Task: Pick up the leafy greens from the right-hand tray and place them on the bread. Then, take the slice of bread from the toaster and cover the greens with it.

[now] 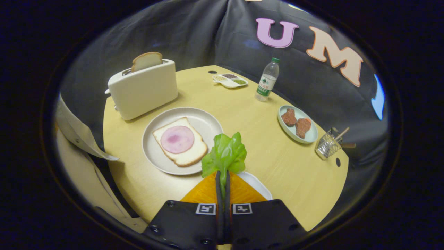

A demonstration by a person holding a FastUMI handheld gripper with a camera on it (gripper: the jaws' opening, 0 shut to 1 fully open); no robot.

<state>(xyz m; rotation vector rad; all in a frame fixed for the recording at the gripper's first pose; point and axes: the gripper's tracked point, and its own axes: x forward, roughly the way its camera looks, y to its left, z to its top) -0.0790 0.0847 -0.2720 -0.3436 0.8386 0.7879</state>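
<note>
Between the tongs, which are pressed together on its stem end, the leafy greens stand lifted above the white tray, just right of the plate holding bread topped with a pink ham slice. The second slice waits in the toaster at the far left of the desk. Risk, as I judge it: the grip is thin, so a quick swing left could let the leaf slip, or it could land half off the bread.
</note>
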